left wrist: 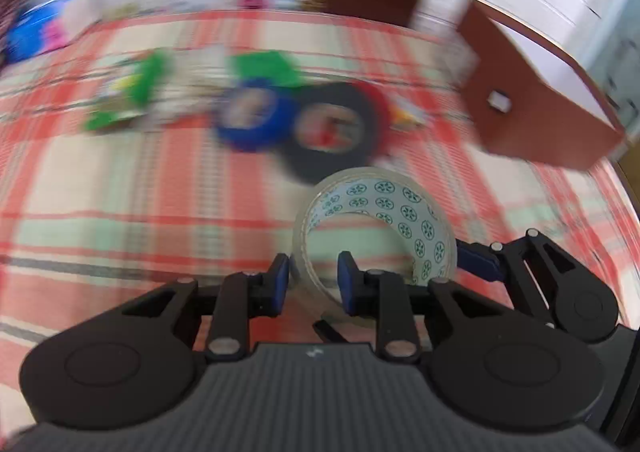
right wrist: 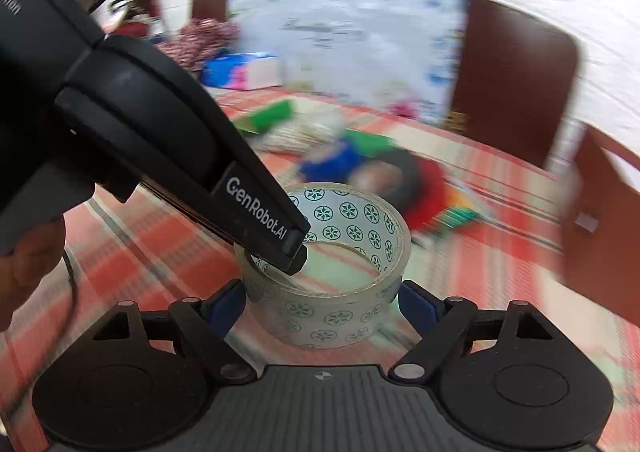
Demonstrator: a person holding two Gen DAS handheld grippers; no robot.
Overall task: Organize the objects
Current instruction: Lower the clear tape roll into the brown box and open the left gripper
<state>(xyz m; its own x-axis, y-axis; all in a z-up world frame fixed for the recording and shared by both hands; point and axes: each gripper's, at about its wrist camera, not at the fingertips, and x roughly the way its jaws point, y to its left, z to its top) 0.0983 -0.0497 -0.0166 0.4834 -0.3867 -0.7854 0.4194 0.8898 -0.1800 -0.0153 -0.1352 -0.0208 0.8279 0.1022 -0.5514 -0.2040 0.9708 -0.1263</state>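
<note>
A clear tape roll (left wrist: pixel 404 208) with green flower prints on its core stands ring-up over the red plaid cloth (left wrist: pixel 120 188). My left gripper (left wrist: pixel 313 284) is shut on the roll's near wall, one blue pad inside the ring and one outside. In the right wrist view the left gripper (right wrist: pixel 294 248) reaches in from the upper left and pinches the clear tape roll (right wrist: pixel 352 312) at its rim. My right gripper (right wrist: pixel 322 304) straddles the whole roll, with both blue pads against its outer sides. One of its fingers (left wrist: pixel 480 260) shows beside the roll.
Behind the roll lie a blue tape roll (left wrist: pixel 250 114), a black one (left wrist: pixel 332 128), a red one (left wrist: pixel 378 100) and green packets (left wrist: pixel 136 92), all blurred. A brown box (left wrist: pixel 532 108) sits at right, with a brown chair back (right wrist: pixel 516 84) beyond. A hand (right wrist: pixel 24 264) is at left.
</note>
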